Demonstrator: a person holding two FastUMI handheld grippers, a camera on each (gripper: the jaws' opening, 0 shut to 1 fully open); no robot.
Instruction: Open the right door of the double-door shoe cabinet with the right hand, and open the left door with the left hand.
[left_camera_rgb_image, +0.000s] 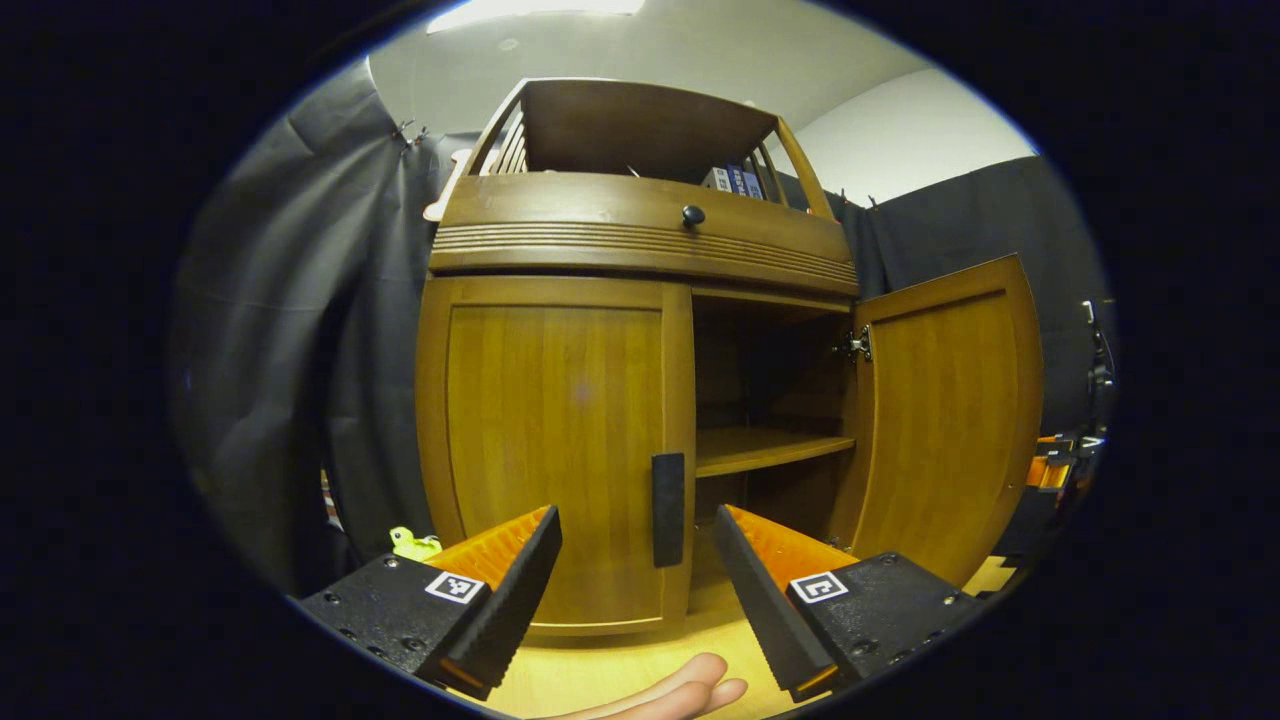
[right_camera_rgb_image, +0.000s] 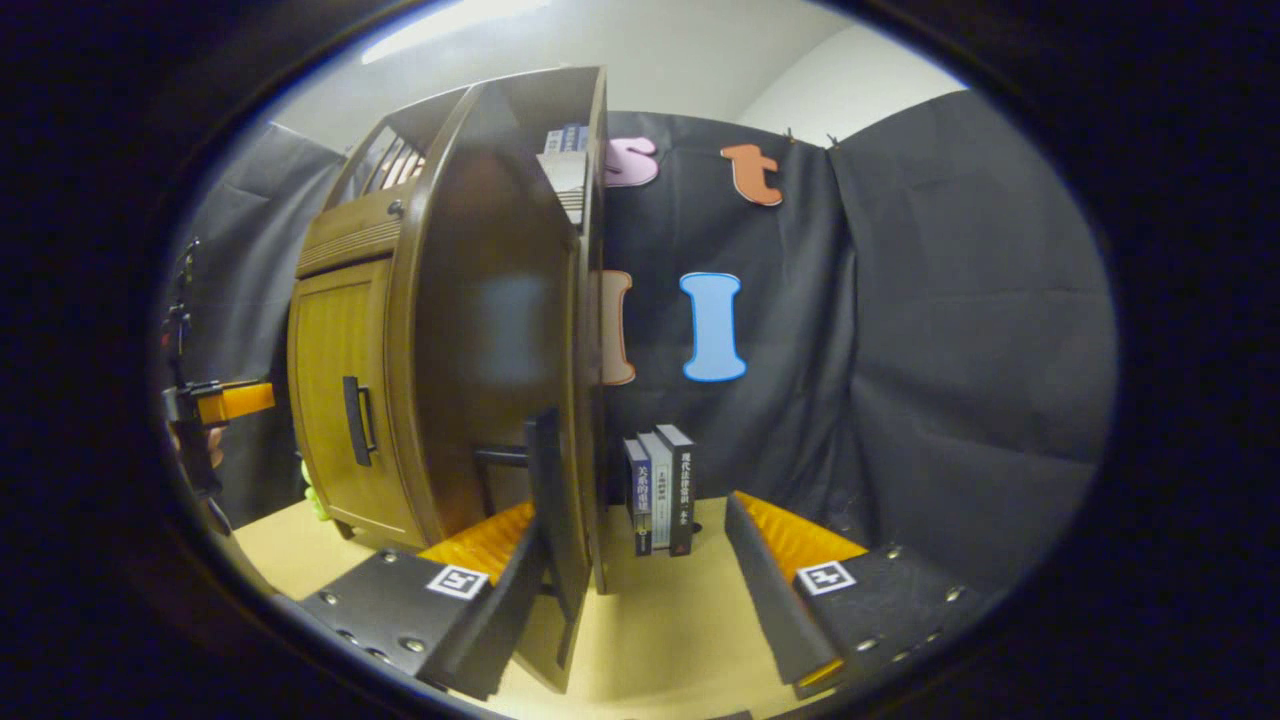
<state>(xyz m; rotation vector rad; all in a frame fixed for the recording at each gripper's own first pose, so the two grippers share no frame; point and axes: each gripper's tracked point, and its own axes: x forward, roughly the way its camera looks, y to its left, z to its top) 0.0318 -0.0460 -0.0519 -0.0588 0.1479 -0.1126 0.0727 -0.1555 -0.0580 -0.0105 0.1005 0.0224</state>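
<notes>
so the right door (left_camera_rgb_image: 945, 420) is already swung open, left door (left_camera_rgb_image: 555, 450) is shut, and the left gripper (left_camera_rgb_image: 638, 570) hangs released near its handle (left_camera_rgb_image: 668, 509), right gripper (right_camera_rgb_image: 640, 560) released too.

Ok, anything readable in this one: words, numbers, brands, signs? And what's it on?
Books standing beside the cabinet: print on the spines, too small to read reliably.
Books on top of the cabinet: spines too blurred to read.
Square markers behind the fingers: black-and-white patterns, no words.
</notes>
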